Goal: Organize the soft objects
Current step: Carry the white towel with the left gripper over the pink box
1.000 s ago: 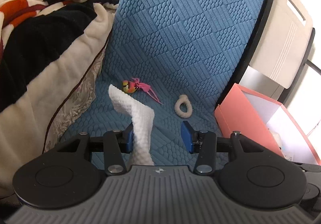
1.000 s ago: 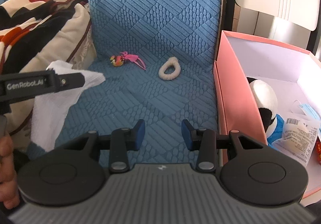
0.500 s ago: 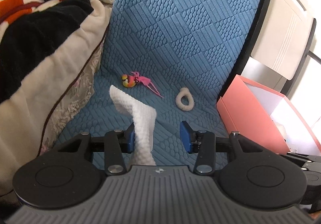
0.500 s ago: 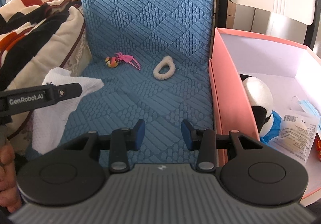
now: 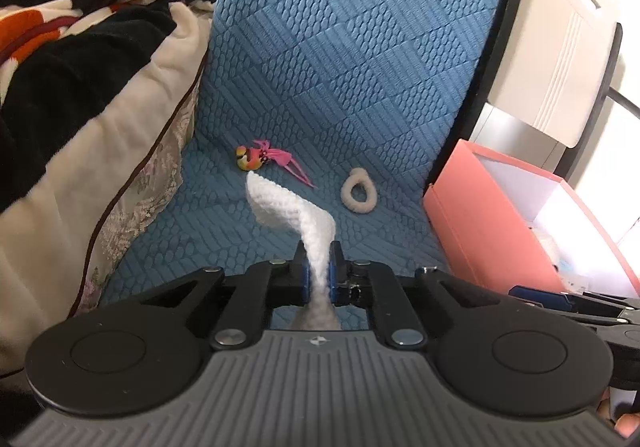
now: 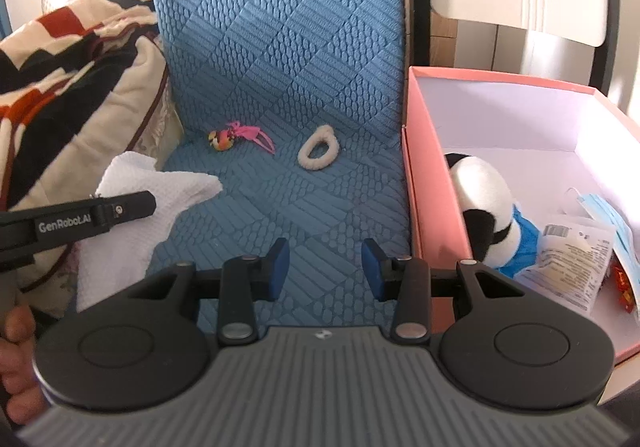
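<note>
The left gripper (image 5: 319,267) is clenched on a white cloth (image 5: 294,209), its blue pads pinching a narrow waist of the fabric; one end curls up and ahead of the fingers toward the left, and the other hangs down behind them. From the right wrist view the same cloth (image 6: 132,215) droops below the left gripper (image 6: 120,209), which reaches in from the left edge. The right gripper (image 6: 325,267) is released, its fingers spread wide with only the blue seat (image 6: 304,207) showing between them. Ahead of both grippers, on the seat (image 5: 392,231) near its upright back, lie a small pink-and-orange toy (image 5: 260,159) to the left and a cream hair tie (image 5: 359,197) to the right, apart from each other. To the right of the right gripper stands an open pink box (image 6: 434,183), touching the seat's edge; inside it sit a panda plush (image 6: 484,199), a face mask (image 6: 600,207) and a labelled packet (image 6: 572,259). In the left wrist view the box (image 5: 492,231) is ahead and to the right. A striped blanket (image 5: 80,67) is heaped to the left of both grippers.
</note>
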